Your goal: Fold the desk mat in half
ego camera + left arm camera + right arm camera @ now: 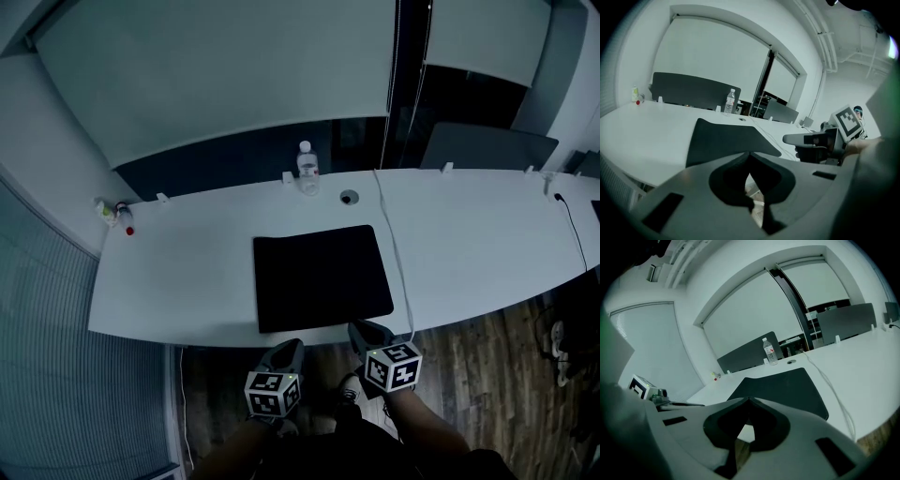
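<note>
The black desk mat (pixel 322 277) lies flat and unfolded on the white desk (pixel 187 272), its near edge close to the desk's front edge. Both grippers hover just in front of that edge, clear of the mat. My left gripper (pixel 289 349) is below the mat's near left part, and its jaws are shut with nothing between them (pixel 749 153). My right gripper (pixel 367 330) is below the near right part, with its tips also meeting empty (pixel 748 399). The mat (pixel 726 136) lies ahead in the left gripper view, and the mat (pixel 783 387) shows likewise in the right gripper view.
A water bottle (pixel 307 167) stands at the desk's back edge, beside a round cable hole (pixel 349 197). A white cable (pixel 398 262) runs along the mat's right side to the front edge. Small items (pixel 117 216) sit at the far left corner. Wooden floor (pixel 487 356) lies below.
</note>
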